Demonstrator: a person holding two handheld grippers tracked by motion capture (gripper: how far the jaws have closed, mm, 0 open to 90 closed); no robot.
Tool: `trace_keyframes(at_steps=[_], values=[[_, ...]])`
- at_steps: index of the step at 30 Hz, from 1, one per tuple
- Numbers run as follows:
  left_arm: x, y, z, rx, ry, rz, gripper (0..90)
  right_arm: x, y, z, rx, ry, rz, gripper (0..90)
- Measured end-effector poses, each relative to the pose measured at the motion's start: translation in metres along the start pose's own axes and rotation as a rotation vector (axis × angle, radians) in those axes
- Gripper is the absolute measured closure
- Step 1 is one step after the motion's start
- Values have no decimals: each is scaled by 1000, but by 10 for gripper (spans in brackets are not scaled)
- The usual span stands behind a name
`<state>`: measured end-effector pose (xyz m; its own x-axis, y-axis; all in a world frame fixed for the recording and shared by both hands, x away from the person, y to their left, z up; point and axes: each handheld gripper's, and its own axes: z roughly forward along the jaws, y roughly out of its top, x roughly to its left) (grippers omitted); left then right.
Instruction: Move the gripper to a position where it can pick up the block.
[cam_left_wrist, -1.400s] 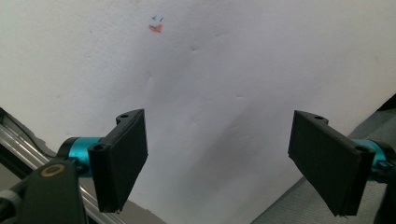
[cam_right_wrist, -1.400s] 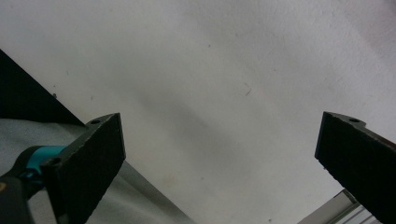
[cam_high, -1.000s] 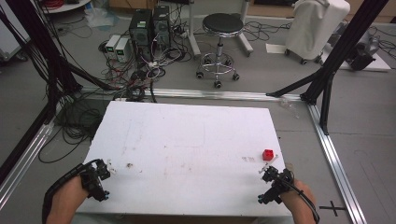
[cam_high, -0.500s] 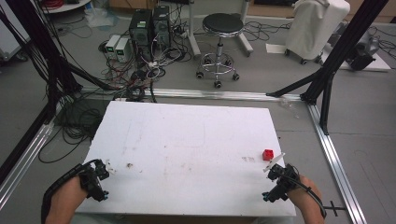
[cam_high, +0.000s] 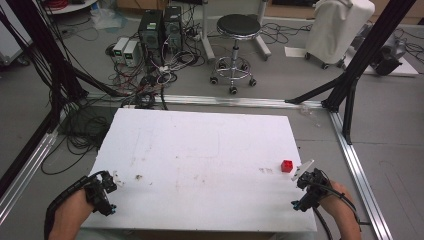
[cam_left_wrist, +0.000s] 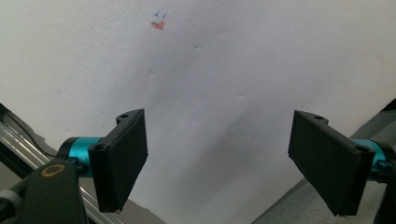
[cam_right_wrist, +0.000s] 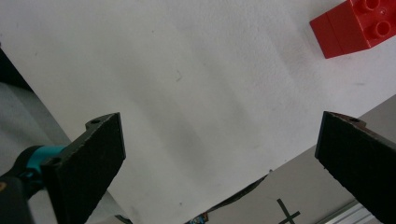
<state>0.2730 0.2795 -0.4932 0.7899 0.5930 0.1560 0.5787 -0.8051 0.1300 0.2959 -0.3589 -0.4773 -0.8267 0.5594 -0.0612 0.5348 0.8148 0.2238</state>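
I am looking down on a white table (cam_high: 200, 165) with a person's forearms coming in at its near edge. The left gripper (cam_high: 102, 192) is sitting over the near left corner of the table; in the left gripper view its two black jaws are standing wide apart with nothing between them, bare white tabletop (cam_left_wrist: 224, 84) showing through the gap, and a small orange and blue mark (cam_left_wrist: 159, 22) lying farther out on the surface. The right gripper (cam_high: 309, 186) is hovering at the near right corner, just inside the right edge, with its grey plate (cam_high: 302, 170) pointing toward the middle of the table. In the right gripper view its jaws are also spread wide and holding nothing. A small red brick (cam_high: 286, 166) is resting on the table near the right edge, just beside the right gripper's tip and apart from it; in the right gripper view the same brick (cam_right_wrist: 357, 25) is lying flat with its studs facing up, beyond the jaws and off to one side, not between them. Beyond the far edge of the table I am seeing a black stool (cam_high: 238, 30) and a tangle of cables (cam_high: 150, 80) on the floor.
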Motion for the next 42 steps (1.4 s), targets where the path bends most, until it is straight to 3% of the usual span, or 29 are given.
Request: trace_keyframes(at_steps=[3,4,10,14,16,24,31,42], values=[[0,0,1,1,-5,-2,201,-7,1,2,15,27,-27,8],[-1,0,2,-2,-8,-2,201,-10,2,3,36,28,-57,8],[0,0,2,0,-3,-4,201,-23,2,4,85,35,-129,8],[0,0,3,-1,-5,-3,201,-31,3,3,82,46,-148,8],[0,0,3,-2,-3,-3,201,-38,7,0,87,42,-186,8],[-1,1,4,-1,-3,-2,201,-58,17,-6,94,57,-234,8],[-2,1,8,9,5,9,202,-75,29,-10,93,70,-309,8],[-4,2,10,7,27,21,202,-94,40,-9,85,73,-347,8]])
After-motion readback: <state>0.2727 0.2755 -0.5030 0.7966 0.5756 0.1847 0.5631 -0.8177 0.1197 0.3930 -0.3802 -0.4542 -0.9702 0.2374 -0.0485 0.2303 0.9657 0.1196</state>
